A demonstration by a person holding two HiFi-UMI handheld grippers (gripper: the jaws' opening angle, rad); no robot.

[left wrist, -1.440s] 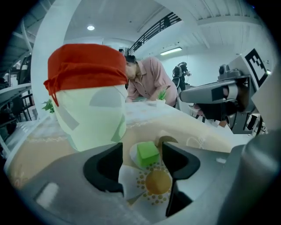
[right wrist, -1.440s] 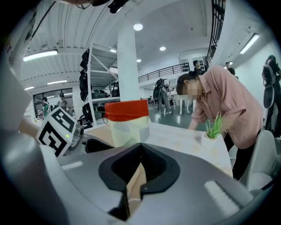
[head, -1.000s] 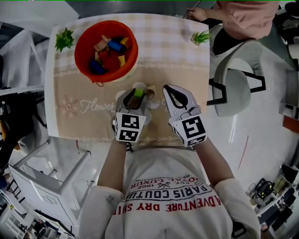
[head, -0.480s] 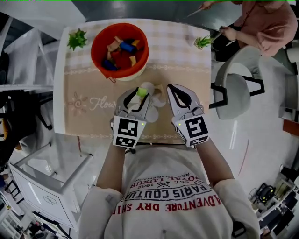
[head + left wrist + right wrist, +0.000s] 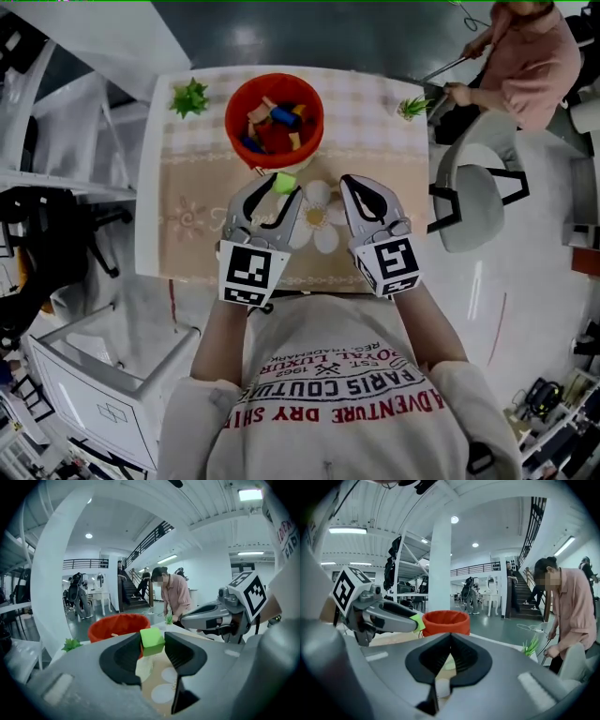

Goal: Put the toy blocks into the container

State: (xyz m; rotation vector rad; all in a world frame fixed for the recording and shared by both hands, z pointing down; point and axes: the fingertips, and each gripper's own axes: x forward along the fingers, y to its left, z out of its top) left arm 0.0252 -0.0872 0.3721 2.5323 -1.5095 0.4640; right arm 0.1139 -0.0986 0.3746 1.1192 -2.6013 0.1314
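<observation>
A small green plant (image 5: 189, 97) stands at the left corner of the cloth-covered surface (image 5: 187, 234). Just to its right is the orange container (image 5: 112, 629), with several toy blocks (image 5: 274, 122) already inside. The left gripper (image 5: 279, 187) hangs above the surface, just short of the container, its jaws pinching a green block (image 5: 152, 641). Beside it, the right gripper (image 5: 450, 639) has its jaws pressed together with nothing between them. Another small plant (image 5: 411, 108) marks the right corner.

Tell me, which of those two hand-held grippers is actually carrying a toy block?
The left gripper: a green block sits pinched between its jaws. The right gripper has its jaws shut on nothing.
</observation>
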